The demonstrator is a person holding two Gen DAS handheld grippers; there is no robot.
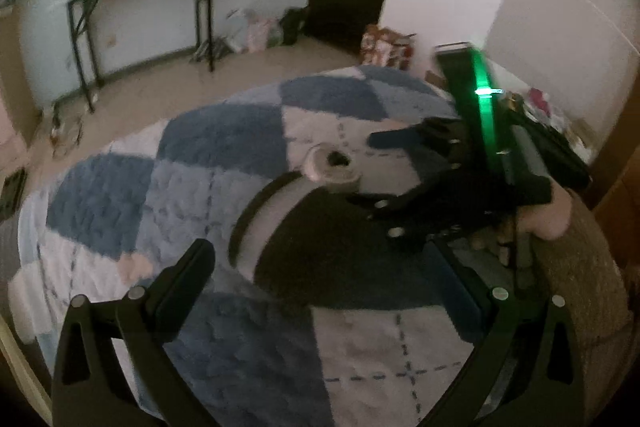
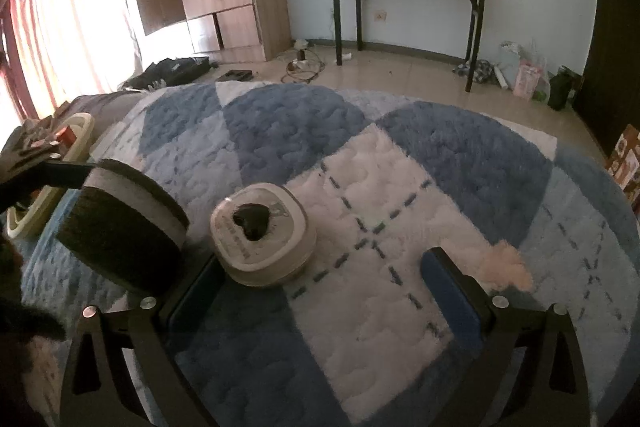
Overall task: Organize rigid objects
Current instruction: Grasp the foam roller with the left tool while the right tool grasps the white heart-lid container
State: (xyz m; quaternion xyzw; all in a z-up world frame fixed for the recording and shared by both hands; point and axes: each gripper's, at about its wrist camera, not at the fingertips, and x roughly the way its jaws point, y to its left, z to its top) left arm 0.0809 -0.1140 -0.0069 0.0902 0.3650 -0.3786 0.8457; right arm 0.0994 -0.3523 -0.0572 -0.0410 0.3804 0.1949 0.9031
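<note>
Lay on a blue-and-white checked blanket [image 2: 384, 187], a rounded white container [image 2: 262, 233] with a dark heart on its lid, beside a black-and-white cylinder [image 2: 128, 231], right gripper [image 2: 324, 291] jaws wide apart, empty, near the container, left gripper [image 1: 320, 287] jaws likewise spread, holding nothing.

A black-and-white cylindrical container [image 1: 304, 227] fills the space between the spread fingers of the left gripper [image 1: 320, 287], above a blue-and-white checked plush blanket [image 1: 200, 187]. Beyond it lies a small round white jar [image 1: 332, 167], with the right gripper [image 1: 400, 171] reaching in beside it, green light glowing. A black-legged table [image 1: 144, 19] stands against the far wall.
</note>
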